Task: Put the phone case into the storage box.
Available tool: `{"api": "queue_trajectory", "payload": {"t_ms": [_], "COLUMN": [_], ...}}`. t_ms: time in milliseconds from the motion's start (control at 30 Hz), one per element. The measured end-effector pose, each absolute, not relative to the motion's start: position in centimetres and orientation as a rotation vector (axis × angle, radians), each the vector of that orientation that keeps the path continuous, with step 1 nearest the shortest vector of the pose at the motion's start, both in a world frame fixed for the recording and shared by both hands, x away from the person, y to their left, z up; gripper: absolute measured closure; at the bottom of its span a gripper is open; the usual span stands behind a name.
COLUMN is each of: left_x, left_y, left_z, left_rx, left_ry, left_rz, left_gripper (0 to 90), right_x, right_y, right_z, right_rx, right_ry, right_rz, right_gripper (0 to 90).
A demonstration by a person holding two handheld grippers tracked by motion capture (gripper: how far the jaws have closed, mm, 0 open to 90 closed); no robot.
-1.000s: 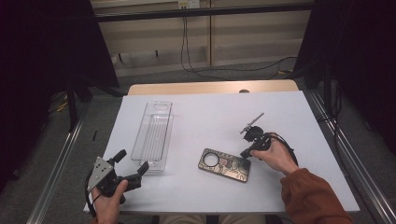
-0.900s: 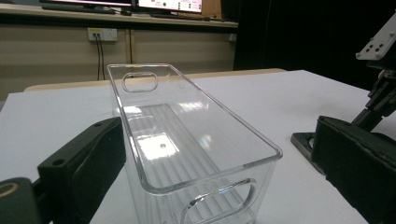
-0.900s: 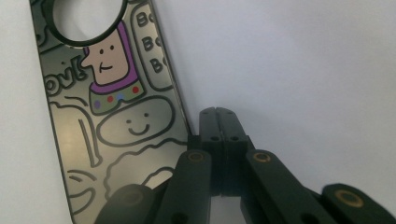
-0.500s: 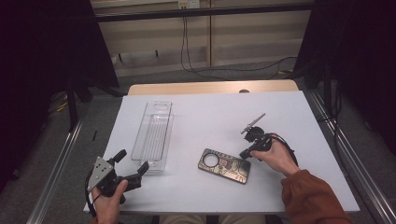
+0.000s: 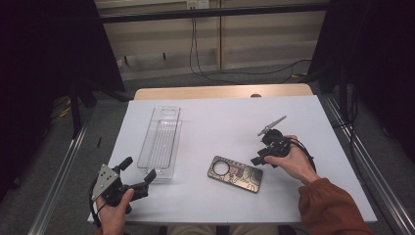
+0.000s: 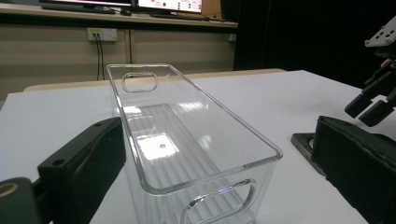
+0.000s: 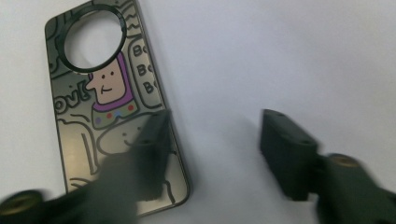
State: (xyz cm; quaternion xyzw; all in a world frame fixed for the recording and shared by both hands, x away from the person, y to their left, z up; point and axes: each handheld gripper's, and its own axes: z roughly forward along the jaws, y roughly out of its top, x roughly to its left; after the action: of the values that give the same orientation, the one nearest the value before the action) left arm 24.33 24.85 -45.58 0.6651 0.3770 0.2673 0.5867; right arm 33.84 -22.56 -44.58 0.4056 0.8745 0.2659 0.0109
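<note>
A phone case (image 5: pixel 237 174) printed with cartoon figures lies flat on the white table (image 5: pixel 220 117), and it shows close up in the right gripper view (image 7: pixel 93 107). My right gripper (image 5: pixel 259 157) hovers at the case's right end. Its jaws have just been opening and stand open (image 7: pixel 217 135). One fingertip (image 7: pixel 154 140) is over the case's edge; bare table lies between the jaws. A clear plastic bin (image 5: pixel 161 139) lies left of centre. My left gripper (image 5: pixel 141 169) is open, and its jaws (image 6: pixel 210 158) straddle the bin's near end (image 6: pixel 187 154) without pressing on it.
The right gripper (image 6: pixel 378 88) and a corner of the phone case (image 6: pixel 302 140) appear at the right of the left gripper view. Metal rails (image 5: pixel 63 166) run along both sides of the table. Cables (image 5: pixel 215 73) lie on the floor behind it.
The right gripper's jaws look a little farther apart at the case's right end. Neither hand, the case nor the bin has shifted.
</note>
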Motion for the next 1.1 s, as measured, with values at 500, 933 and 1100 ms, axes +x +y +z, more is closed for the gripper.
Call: {"api": "queue_trajectory", "payload": {"t_ms": [500,933,1100], "left_x": [24.3,24.3,24.3], "left_y": [24.8,24.7,24.8], "left_z": [-45.5,-45.6,-45.6], "left_rx": [1.549,1.550,1.549], "left_ry": [0.874,0.875,0.873], "left_rz": [0.618,0.612,0.613], "left_gripper": [3.3,3.3,3.3], "right_x": [33.4,33.1,33.1], "right_y": [-22.3,-19.9,-18.6], "right_z": [-44.1,-44.6,-44.5], "right_rx": [1.180,1.060,1.027], "right_ry": [2.744,2.839,2.870], "right_rz": [0.884,0.804,0.783], "right_gripper": [4.3,5.2,5.1]}}
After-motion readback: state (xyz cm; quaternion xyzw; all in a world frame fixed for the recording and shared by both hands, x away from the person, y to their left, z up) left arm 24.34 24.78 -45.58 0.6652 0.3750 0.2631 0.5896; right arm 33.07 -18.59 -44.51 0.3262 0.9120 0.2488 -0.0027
